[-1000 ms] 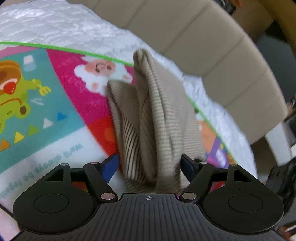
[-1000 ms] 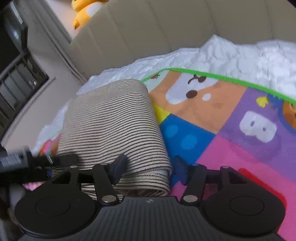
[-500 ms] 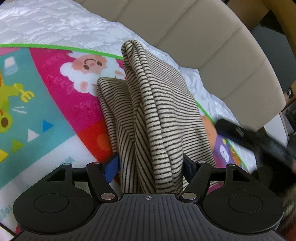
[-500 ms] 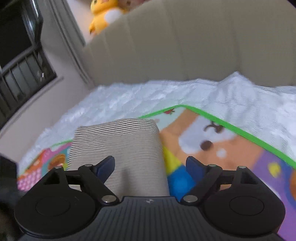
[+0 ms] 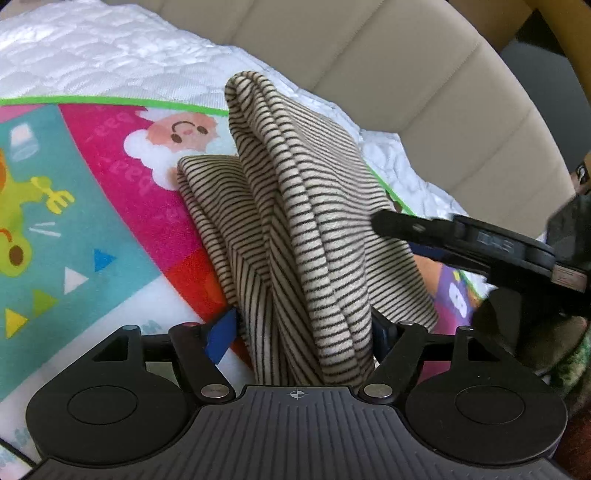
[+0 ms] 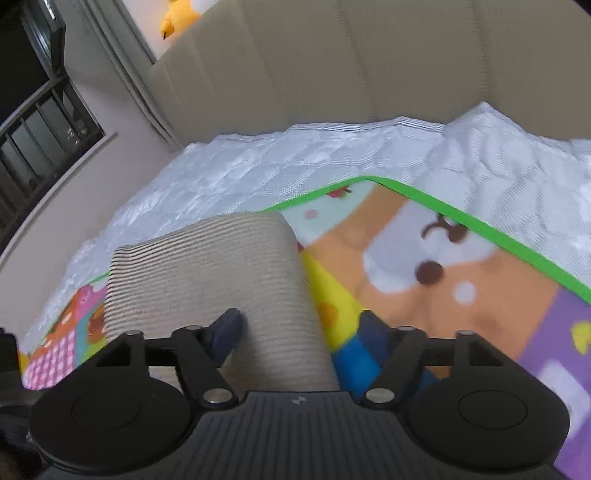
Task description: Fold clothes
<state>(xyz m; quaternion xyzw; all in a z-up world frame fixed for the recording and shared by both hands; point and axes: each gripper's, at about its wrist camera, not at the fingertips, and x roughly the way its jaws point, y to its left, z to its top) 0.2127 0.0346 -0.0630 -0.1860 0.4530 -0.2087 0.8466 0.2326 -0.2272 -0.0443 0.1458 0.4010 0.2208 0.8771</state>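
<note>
As viewed along the left fingers, striped garment (image 5: 314, 221) found at frame centre, bunched into upright ridges running from the lower middle up toward the top. Lies partly on the picture mat (image 5: 110, 240), with a flatter fold spread to the left of the ridges. Left gripper (image 5: 303, 332) clamped on the near end of the bunch; cloth fills the gap between both blue pads. Right gripper (image 6: 299, 332) enters the same view from the right edge, seen side-on, its black finger tip against the garment's right flank.

From the right wrist view, noted somewhat blurred. Garment appears as a smooth folded slab in the lower left and centre of the frame, resting on the mat. Right jaws spread apart: left pad over the cloth, right pad over the bare mat just beside the cloth's edge, nothing pinched. Contact between left pad and cloth cannot be told.

Mat edged in green, laid over a white quilt (image 5: 92, 55). Beige padded headboard (image 5: 406, 74) across the top of both views. Yellow plush (image 6: 177, 14) at upper left of the right view.
</note>
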